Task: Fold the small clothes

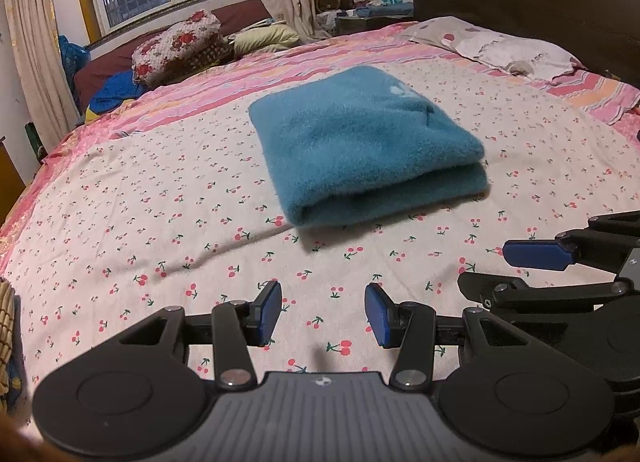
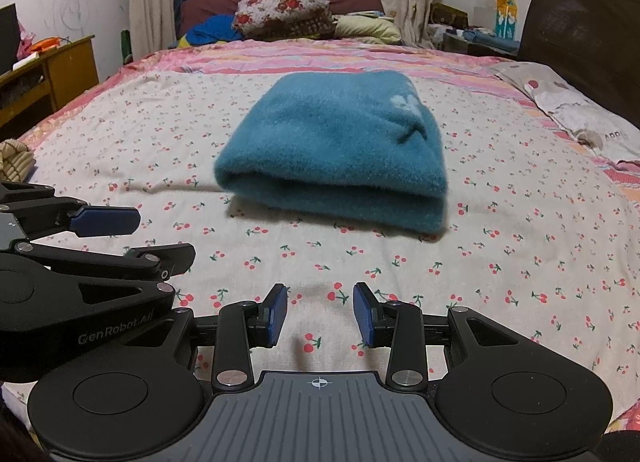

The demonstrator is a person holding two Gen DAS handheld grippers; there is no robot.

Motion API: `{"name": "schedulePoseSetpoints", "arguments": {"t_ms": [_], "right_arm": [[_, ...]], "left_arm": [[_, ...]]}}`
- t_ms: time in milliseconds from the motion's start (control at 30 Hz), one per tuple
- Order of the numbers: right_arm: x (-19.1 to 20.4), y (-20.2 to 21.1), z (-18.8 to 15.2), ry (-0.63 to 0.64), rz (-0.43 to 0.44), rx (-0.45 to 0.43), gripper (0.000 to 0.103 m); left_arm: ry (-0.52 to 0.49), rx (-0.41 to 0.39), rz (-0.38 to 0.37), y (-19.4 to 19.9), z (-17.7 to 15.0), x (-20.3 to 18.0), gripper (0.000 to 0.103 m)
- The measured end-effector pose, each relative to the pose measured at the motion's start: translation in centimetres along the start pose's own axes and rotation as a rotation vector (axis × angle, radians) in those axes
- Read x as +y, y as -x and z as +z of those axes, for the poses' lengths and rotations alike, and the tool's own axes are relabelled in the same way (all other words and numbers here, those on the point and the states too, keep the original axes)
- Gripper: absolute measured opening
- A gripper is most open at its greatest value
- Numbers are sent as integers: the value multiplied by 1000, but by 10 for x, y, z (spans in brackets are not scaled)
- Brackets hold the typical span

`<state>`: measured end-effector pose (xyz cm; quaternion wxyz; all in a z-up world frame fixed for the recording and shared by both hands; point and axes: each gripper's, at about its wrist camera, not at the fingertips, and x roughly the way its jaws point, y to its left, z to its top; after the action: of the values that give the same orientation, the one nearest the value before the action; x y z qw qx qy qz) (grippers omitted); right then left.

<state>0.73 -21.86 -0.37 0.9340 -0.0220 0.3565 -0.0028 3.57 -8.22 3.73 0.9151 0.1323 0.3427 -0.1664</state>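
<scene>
A teal fuzzy garment (image 1: pixel 364 142) lies folded in a thick rectangle on the cherry-print bedsheet (image 1: pixel 140 222), its folded edge toward me. It also shows in the right wrist view (image 2: pixel 336 150). My left gripper (image 1: pixel 323 312) is open and empty, held above the sheet short of the garment. My right gripper (image 2: pixel 320 314) is open and empty too, equally short of it. The two grippers sit side by side: the right one shows at the left view's right edge (image 1: pixel 560 262), the left one at the right view's left edge (image 2: pixel 92 246).
A dark headboard (image 2: pixel 580 34) and a pillow (image 2: pixel 580 114) lie to the right. A floral bundle (image 2: pixel 284 10) and bedding are piled at the far end under the window. A wooden desk (image 2: pixel 48 74) stands left of the bed.
</scene>
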Motion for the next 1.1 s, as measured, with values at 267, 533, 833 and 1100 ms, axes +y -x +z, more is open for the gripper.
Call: {"name": "schedulePoseSetpoints", "arguments": {"t_ms": [267, 533, 833, 1100], "right_arm": [[-1, -1, 0, 1, -1, 4, 36], [-1, -1, -1, 5, -6, 10, 36], [0, -1, -1, 4, -6, 10, 36], [0, -1, -1, 3, -9, 12, 36]], "left_arm": [[-1, 7, 1, -1, 0, 1, 51], [-6, 16, 9, -1, -1, -1, 51], [-12, 16, 31, 0, 0, -4, 51], [-26, 43, 97, -2, 6, -8, 60]]}}
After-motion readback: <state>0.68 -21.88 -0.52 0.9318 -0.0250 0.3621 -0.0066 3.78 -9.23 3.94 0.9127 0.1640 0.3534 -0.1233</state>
